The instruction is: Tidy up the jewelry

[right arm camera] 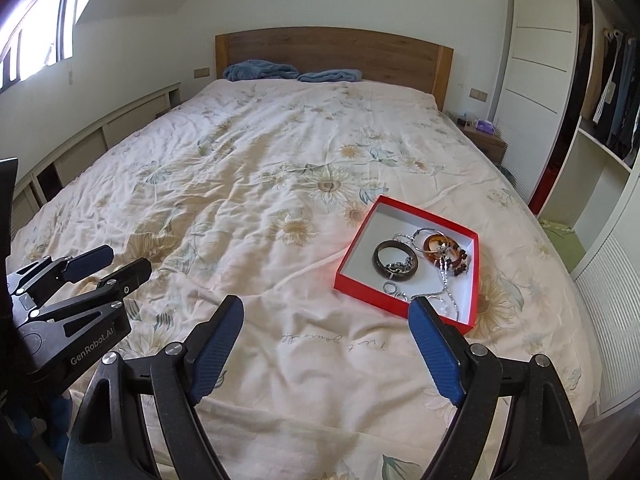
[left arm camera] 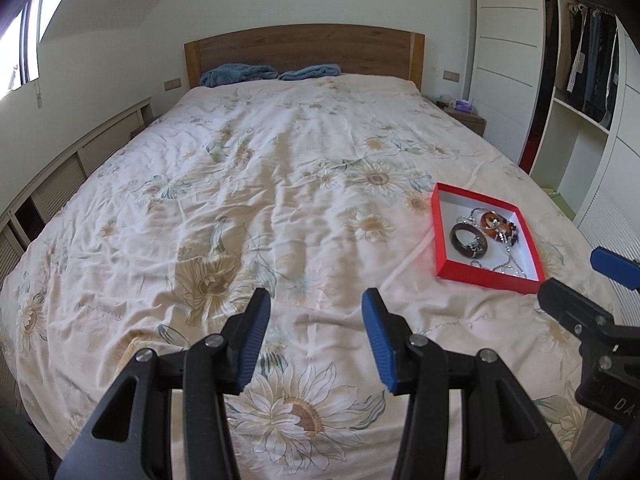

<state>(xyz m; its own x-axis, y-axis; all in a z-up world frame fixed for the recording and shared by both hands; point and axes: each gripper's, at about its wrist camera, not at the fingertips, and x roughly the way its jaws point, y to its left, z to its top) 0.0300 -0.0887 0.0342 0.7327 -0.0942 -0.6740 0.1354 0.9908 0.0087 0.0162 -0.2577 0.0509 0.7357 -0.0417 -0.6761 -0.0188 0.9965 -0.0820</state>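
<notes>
Both hand-held grippers hover over the bed (left arm camera: 248, 184), empty: the left hand-held gripper (left arm camera: 316, 344) and the right hand-held gripper (right arm camera: 326, 354) gape wide. The red box (right arm camera: 362, 280) of bracelets (right arm camera: 396, 266) lies just ahead-right of the right one.

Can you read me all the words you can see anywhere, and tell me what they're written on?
"GenRobot.AI": on the black body of the left claw, seen from the right wrist camera.
"DA": cut-off letters on the right claw, at the picture's edge in the left wrist camera.
Cursive writing on the bedspread: upside down, too faint to read.
Nothing readable on the red box.
</notes>
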